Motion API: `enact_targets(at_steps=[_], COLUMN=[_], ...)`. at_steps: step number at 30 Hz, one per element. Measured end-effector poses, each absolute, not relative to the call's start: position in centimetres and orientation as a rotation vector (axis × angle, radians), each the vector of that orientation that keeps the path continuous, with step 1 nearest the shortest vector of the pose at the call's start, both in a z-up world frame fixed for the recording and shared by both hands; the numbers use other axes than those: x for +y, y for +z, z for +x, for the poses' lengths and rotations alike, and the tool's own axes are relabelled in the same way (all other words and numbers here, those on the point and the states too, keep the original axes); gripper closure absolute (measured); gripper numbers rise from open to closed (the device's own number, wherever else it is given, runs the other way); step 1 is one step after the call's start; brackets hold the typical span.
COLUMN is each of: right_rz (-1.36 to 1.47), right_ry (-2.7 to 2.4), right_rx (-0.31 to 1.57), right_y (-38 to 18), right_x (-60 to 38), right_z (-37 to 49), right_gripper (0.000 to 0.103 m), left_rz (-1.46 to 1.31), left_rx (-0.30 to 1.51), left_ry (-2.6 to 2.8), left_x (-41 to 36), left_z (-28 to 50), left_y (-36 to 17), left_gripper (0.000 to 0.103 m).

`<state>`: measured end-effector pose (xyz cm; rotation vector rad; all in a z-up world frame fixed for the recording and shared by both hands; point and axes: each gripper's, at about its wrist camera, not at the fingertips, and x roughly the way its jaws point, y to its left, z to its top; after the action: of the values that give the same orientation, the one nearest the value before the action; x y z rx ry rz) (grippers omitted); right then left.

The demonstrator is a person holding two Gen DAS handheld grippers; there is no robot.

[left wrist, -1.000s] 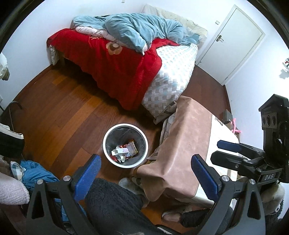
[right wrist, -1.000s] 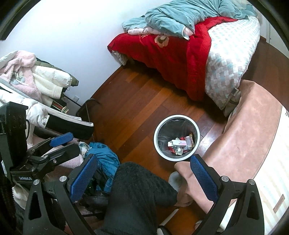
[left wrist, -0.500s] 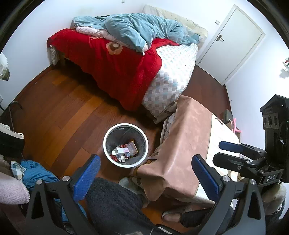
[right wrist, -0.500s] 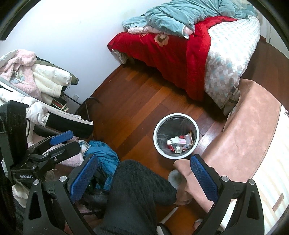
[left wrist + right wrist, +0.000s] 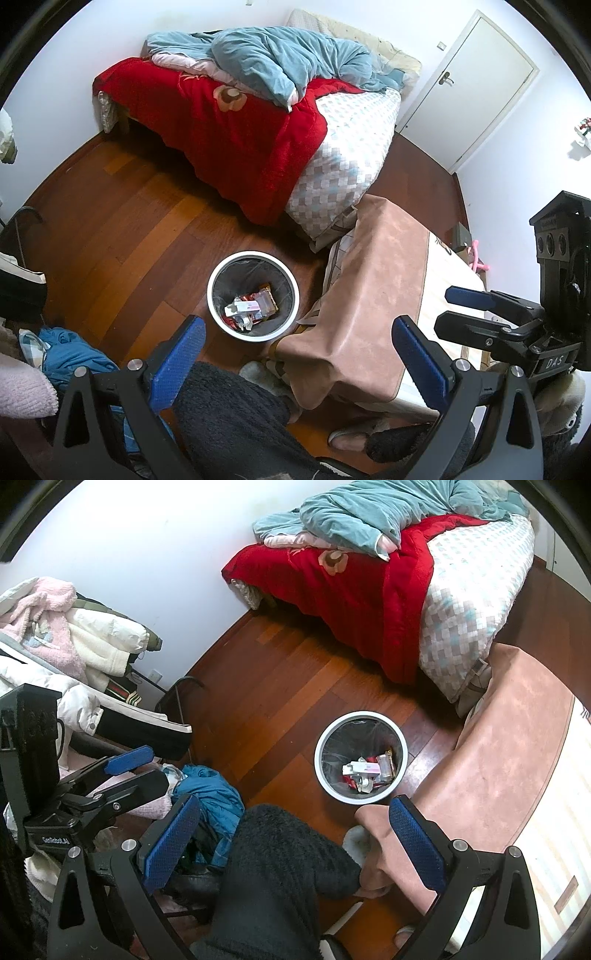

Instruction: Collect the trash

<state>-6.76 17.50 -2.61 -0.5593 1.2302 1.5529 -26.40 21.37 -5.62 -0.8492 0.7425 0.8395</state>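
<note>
A white-rimmed trash bin with a dark liner stands on the wooden floor beside the table. Wrappers and a small white box lie inside it. My left gripper hangs high above the floor, open, with nothing between its blue pads; in the right wrist view the left gripper shows at the left. My right gripper is also open and holds nothing. From the left wrist it appears side-on over the table, as the right gripper.
A table under a brown cloth stands right of the bin. A bed with red and blue blankets fills the back, a white door behind it. Clothes pile at the left. A person's dark-clad leg is below me.
</note>
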Motion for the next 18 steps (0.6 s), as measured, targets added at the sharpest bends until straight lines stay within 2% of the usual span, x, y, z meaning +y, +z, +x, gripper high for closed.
enact_targets(at_steps=[18], right_rz=[-0.593], right_ry=[1.577], right_rx=[1.236], right_y=[-2.68], right_x=[17.23], right_z=[-6.95], right_gripper=[0.000], left_rz=[-0.862], left_rx=[0.748], left_ry=[0.853], left_x=[21.38], left_z=[-26.73], left_y=[-5.71], left_gripper=[0.000])
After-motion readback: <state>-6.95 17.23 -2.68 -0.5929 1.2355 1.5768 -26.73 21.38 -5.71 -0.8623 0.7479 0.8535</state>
